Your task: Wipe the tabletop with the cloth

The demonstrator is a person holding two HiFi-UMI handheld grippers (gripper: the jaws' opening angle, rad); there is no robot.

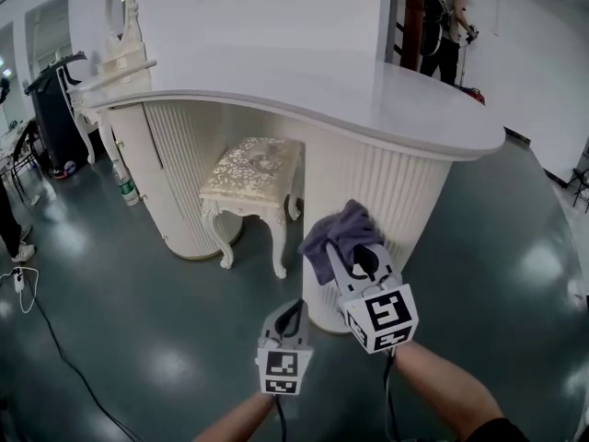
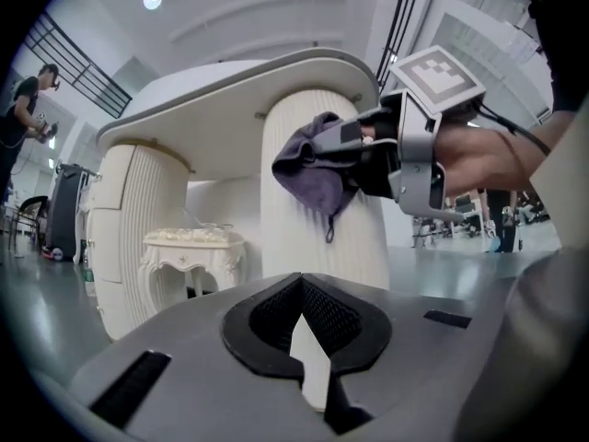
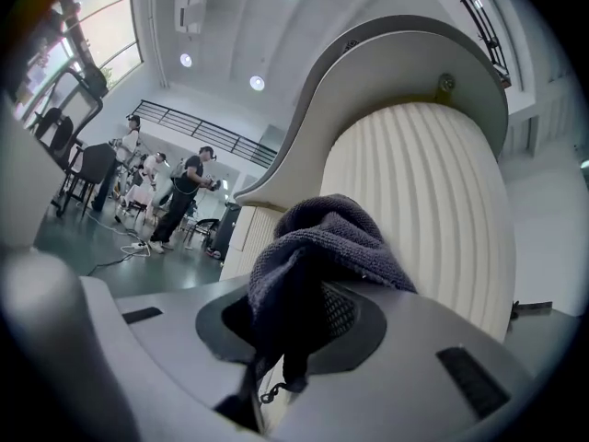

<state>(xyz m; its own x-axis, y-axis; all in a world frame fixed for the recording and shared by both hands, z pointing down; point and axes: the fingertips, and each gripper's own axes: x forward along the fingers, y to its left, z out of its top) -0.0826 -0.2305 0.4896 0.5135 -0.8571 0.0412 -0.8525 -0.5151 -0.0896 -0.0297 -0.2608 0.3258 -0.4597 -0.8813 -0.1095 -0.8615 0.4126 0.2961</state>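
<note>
1. The right gripper (image 1: pixel 361 261) is clamped on a purple-grey cloth (image 1: pixel 339 233). Its own view shows the cloth (image 3: pixel 322 256) bunched between the jaws, with a fold spilling up over the jaw tips and a loose end hanging below.
2. The cloth is held in the air in front of the dressing table's ribbed right pedestal (image 1: pixel 391 191), below the level of the tabletop (image 1: pixel 405 99) and clear of it. Whether it touches the pedestal cannot be told.
3. The left gripper (image 1: pixel 293 316) sits lower and to the left of the right one, near it but apart. In its own view the jaws are closed, tips meeting, with nothing between them.
4. From the left gripper view, the right gripper (image 2: pixel 368 150) and the cloth (image 2: pixel 313 164) show against the pedestal (image 2: pixel 313 219), under the tabletop's curved edge.
5. A white stool (image 1: pixel 250 168) with a patterned cushion stands in the knee space between the pedestals.
6. An oval mirror (image 1: pixel 117 7) rises at the table's far left end, and a bottle (image 1: pixel 126 187) stands on the dark floor (image 1: pixel 120 311) beside the left pedestal.
7. A person (image 1: pixel 446 26) stands in the background beyond the table.
</note>
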